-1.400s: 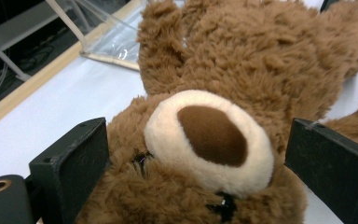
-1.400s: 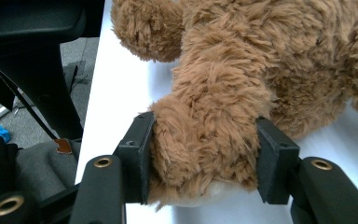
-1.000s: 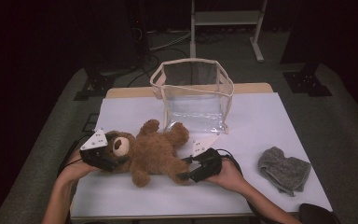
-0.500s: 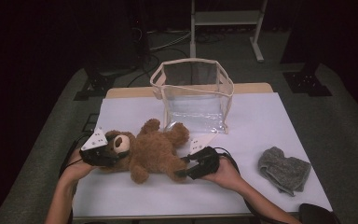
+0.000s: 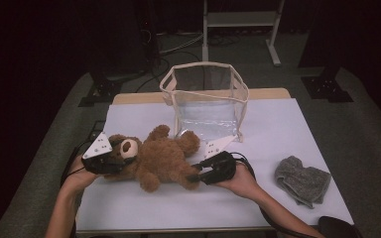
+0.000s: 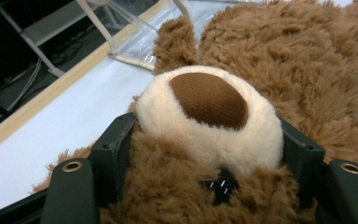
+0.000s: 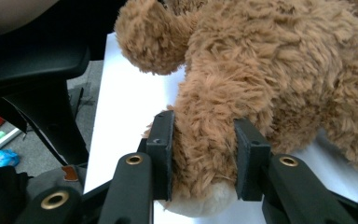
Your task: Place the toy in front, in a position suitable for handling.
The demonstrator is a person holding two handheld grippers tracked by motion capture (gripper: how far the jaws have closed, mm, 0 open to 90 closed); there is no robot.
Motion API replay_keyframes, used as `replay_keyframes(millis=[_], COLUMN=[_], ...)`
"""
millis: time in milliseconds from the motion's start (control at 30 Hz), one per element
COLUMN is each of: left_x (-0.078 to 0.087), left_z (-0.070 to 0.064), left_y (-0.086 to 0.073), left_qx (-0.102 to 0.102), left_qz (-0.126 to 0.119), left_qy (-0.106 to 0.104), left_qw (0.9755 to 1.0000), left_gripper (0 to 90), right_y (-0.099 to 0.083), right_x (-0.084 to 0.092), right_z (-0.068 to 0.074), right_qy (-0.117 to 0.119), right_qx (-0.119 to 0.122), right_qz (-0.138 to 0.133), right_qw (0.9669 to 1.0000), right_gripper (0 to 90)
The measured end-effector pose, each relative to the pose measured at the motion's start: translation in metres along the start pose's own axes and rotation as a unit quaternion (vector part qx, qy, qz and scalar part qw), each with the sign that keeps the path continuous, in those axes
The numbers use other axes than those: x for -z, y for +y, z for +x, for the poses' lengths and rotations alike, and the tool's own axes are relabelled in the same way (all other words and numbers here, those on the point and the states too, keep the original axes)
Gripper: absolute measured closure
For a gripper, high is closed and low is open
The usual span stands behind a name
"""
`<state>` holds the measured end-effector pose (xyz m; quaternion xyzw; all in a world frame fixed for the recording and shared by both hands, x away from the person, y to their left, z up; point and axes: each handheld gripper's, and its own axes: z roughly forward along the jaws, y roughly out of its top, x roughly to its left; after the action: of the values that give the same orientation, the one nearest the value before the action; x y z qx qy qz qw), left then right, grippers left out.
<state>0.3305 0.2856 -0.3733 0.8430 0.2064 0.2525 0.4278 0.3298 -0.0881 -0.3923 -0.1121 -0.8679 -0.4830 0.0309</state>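
A brown teddy bear (image 5: pixel 163 158) lies on its back on the white table (image 5: pixel 278 134), head to the left. My left gripper (image 5: pixel 121 161) is at the head. In the left gripper view its jaws have just been closing and now press both sides of the head (image 6: pixel 209 100), below the cream muzzle. My right gripper (image 5: pixel 196 174) is at the bear's near leg. Its jaws have also just been closing, and the pads (image 7: pixel 163 140) squeeze the furry leg (image 7: pixel 205 121) between them.
A clear plastic bag with cream trim (image 5: pixel 208 94) stands open just behind the bear. A grey cloth (image 5: pixel 301 179) lies at the right of the table, with a dark object (image 5: pixel 340 228) at the near right corner. A metal stand (image 5: pixel 238 20) is on the floor beyond.
Both grippers have closed in on the bear, the left on its head and the right on its leg. The hands and the bear have hardly shifted.
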Motion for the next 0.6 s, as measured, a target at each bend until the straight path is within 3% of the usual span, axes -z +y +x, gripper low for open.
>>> replay_keyframes(millis=[333, 600], left_x=[0.003, 0.002], left_z=[-0.002, -0.001], left_y=[0.001, -0.004], left_qx=[0.004, 0.01], left_qz=[-0.001, 0.001], left_qy=[0.001, -0.002], left_qw=[1.0, 0.9999], left_gripper=[33.3, 33.2], right_y=[-0.001, -0.006], right_x=[0.001, -0.017], right_z=[0.001, 0.002], right_qy=[-0.005, -0.005], right_qx=[-0.005, -0.033], right_qz=[0.001, 0.041], right_qw=[1.0, 0.9986], right_gripper=[63.2, 39.6])
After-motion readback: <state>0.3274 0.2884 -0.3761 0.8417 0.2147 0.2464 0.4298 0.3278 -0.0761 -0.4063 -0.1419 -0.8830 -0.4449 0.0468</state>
